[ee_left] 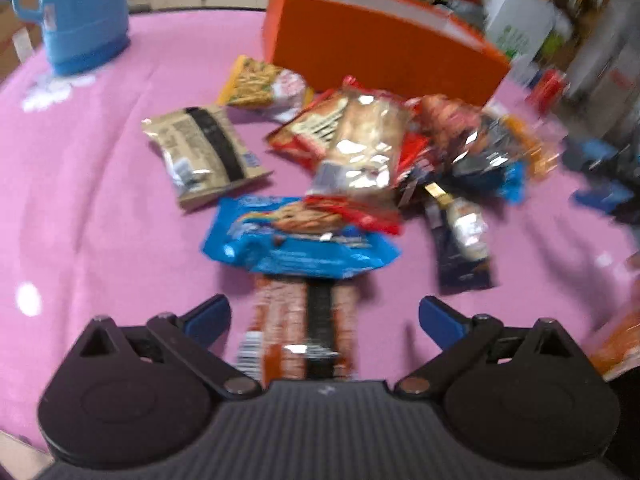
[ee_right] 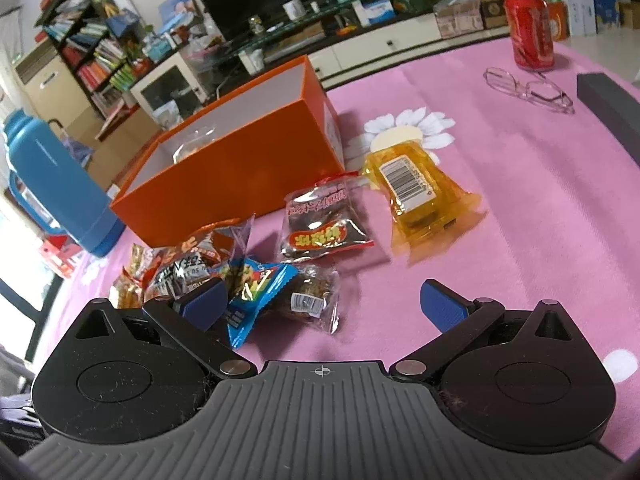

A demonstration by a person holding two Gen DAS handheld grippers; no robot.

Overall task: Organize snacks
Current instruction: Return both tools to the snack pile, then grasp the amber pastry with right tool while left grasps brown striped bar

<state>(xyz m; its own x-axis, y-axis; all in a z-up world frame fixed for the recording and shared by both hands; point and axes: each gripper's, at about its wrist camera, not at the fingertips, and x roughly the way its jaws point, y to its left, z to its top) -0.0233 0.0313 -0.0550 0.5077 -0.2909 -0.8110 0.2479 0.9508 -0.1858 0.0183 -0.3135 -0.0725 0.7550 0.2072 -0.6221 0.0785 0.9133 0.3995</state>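
The left gripper is held low over the pink table, pointing level toward the snack pile, jaws spread wide and empty. Between them lies an orange-brown packet, untouched by either finger. Just beyond the tips is a blue cookie bag, then a heap of wrappers, with the orange box behind it and a blue flask far off to the left.

The right gripper also sits low and tilted slightly down, jaws released and holding nothing. Its left finger overlaps a blue packet; a clear brown snack lies just ahead between the jaws. Further ahead sit a dark packet and a yellow packet. The box stands ahead to the left, open, with a clear wrapper inside.
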